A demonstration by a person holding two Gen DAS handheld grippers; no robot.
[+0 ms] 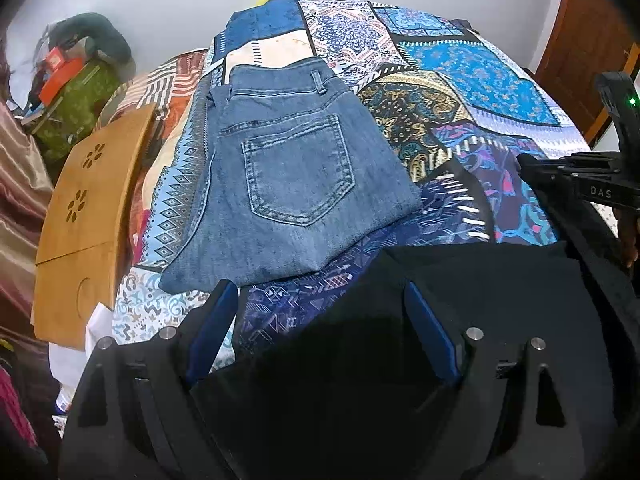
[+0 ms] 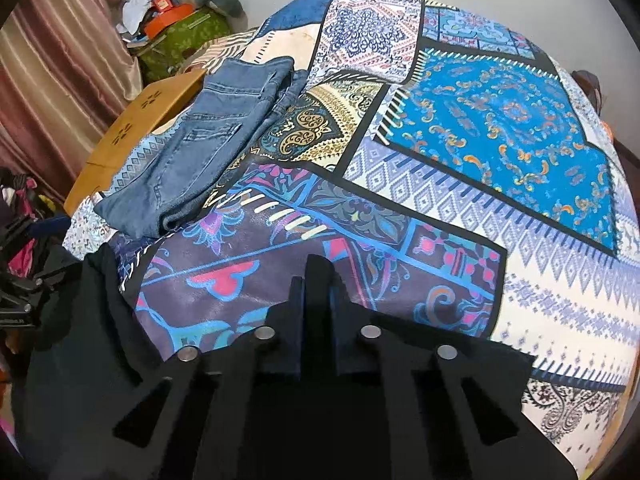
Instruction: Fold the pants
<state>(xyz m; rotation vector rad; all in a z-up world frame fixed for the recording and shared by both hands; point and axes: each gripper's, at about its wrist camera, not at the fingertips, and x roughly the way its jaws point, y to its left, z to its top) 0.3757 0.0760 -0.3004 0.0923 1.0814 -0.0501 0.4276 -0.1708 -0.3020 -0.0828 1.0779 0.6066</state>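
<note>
Okay, nearest first: the left gripper (image 1: 320,286) is released, its blue pads (image 1: 212,320) standing wide apart over the near edge of the black garment (image 1: 480,280), not pressing on it. That cloth is presumably the pants still to fold; it lies spread flat across the near part of the patchwork bedsheet (image 2: 480,140) and runs under both tools. The right gripper (image 2: 316,276) is clenched, jaws together just above the sheet, with black cloth around its base. Whether a thin fold is pinched between the tips can't be told. Handling guess: soft, limp, light knit or thin woven cloth, no stiffness, so it will sag and drape from any single pinch and needs two holds well apart to stay flat. It is not fragile and probably grips fine on rubbery pads, though it may drag the loose sheet along. Best holds would be the two corners of one end (waistband or hem, can't see which) with the edge pinched deep so all layers come up together. Farther out, left of middle, the folded jeans (image 1: 296,176) sit back pocket up — heavier, stiffer denim, apparently already done, apart from the black cloth. Beyond the bed's left edge are a wooden lap table (image 1: 92,208), then a green bag (image 1: 80,112) piled with clutter, a curtain (image 2: 60,80) and a brown door (image 1: 588,40) at far right.
</note>
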